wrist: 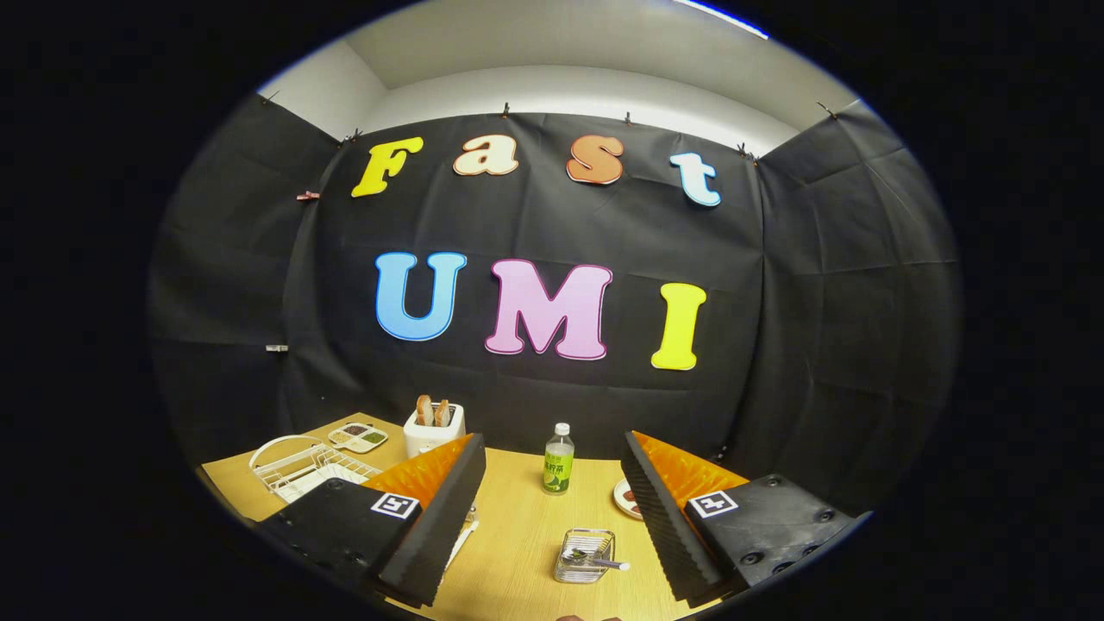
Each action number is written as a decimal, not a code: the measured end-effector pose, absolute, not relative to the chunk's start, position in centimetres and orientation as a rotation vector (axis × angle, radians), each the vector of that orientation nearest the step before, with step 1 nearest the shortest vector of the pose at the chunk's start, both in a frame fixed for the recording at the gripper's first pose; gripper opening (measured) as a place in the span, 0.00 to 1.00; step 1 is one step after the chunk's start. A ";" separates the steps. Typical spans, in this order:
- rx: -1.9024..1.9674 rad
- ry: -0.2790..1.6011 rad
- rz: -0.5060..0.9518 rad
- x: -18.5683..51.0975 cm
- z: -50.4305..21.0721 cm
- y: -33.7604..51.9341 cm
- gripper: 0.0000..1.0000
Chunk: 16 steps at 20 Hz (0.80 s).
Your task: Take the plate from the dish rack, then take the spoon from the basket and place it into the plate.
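My gripper point(552, 442) is open and held above the wooden table point(517, 526), with nothing between its fingers. A small clear basket point(585, 556) stands on the table between the fingers, nearer the right one, with a spoon point(595, 561) lying in it, handle toward the right finger. The white wire dish rack point(304, 470) is off beyond the left finger at the table's left side, with a white round rim point(280, 444) rising in it that may be the plate. A white sliver point(461, 539) peeks out beside the left finger; what it is stays hidden.
A green-labelled bottle point(558, 460) stands ahead, between the fingertips. A white toaster point(434, 429) with bread slices sits beyond the left finger, and a small divided dish point(358, 437) lies beside it. A small saucer point(627, 498) is partly hidden by the right finger.
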State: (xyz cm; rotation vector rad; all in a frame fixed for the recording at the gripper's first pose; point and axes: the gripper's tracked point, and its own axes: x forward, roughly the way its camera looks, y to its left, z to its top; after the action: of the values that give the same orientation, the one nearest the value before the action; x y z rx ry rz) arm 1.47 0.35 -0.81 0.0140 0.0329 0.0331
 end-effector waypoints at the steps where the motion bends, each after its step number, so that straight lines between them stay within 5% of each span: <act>1: 0.014 0.035 0.031 1.4 -0.9 0.3 0.97; 16: -0.007 0.122 0.086 5.0 -2.0 4.5 0.97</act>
State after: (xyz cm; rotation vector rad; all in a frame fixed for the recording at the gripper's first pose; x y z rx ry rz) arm 4.99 4.46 -1.97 -0.0069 0.1218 0.0863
